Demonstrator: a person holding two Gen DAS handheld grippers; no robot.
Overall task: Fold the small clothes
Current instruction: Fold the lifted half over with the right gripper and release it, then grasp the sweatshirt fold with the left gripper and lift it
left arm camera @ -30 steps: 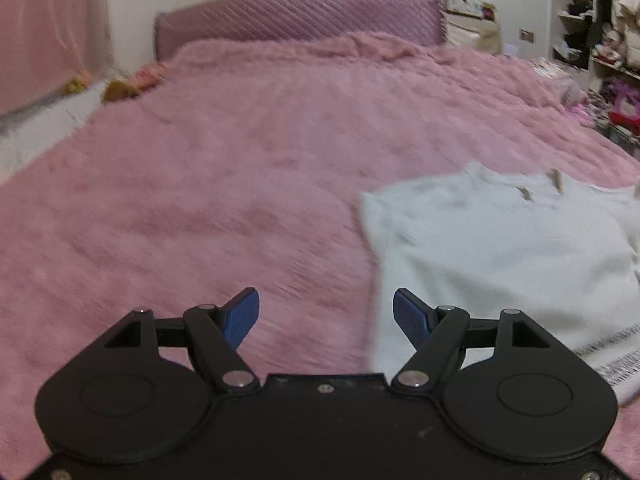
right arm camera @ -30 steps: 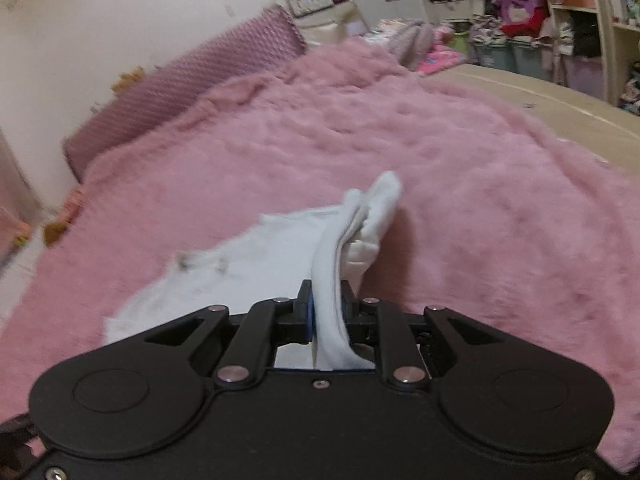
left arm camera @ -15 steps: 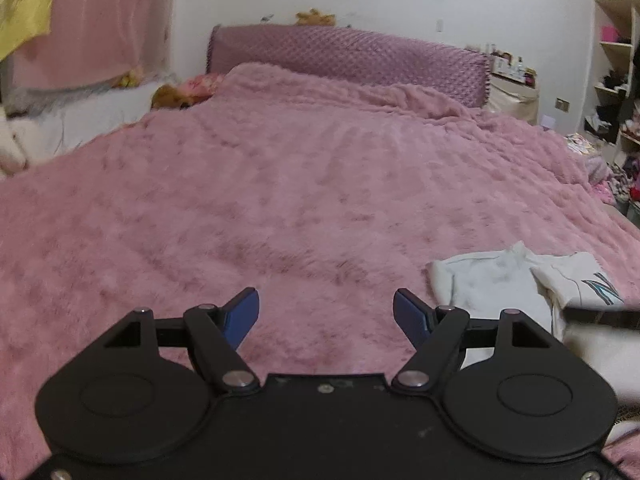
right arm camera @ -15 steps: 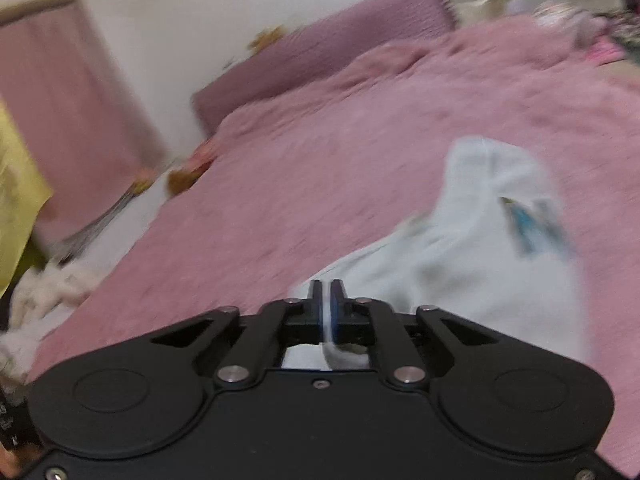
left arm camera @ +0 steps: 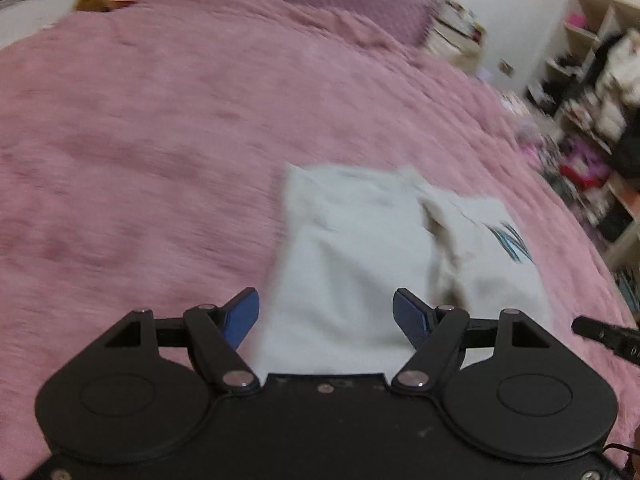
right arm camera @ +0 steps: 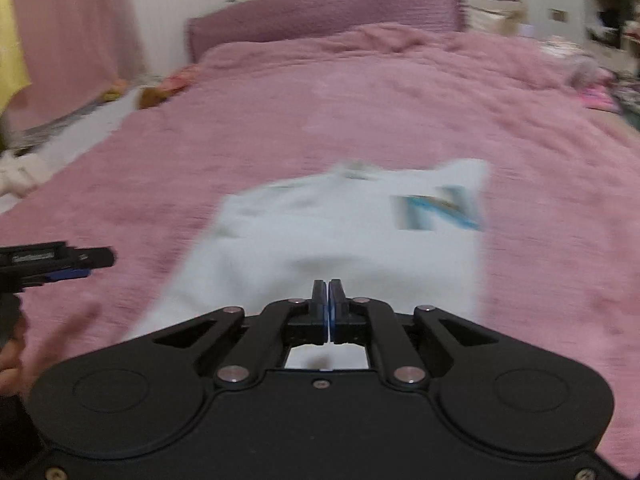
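A small white garment [left arm camera: 360,248] with a blue print [left arm camera: 512,240] lies partly folded on the pink bed. My left gripper [left arm camera: 326,316] is open and empty, just above the garment's near left edge. In the right wrist view the garment [right arm camera: 340,232] spreads ahead, its blue print [right arm camera: 436,208] at the far right. My right gripper [right arm camera: 329,300] is shut over the garment's near edge; no cloth shows between the pads. The left gripper shows at the left edge of the right wrist view [right arm camera: 56,264]. The right gripper's tip shows at the right of the left wrist view [left arm camera: 600,336].
The pink fuzzy blanket [left arm camera: 160,140] covers the whole bed, with a purple headboard [right arm camera: 320,12] at the far end. Cluttered shelves [left arm camera: 592,92] stand to the right. A pink curtain [right arm camera: 72,32] and soft toys [right arm camera: 160,88] are on the left.
My right gripper carried the sleeve across the garment and no longer shows cloth in its jaws. My left gripper swung back toward the garment, staying open.
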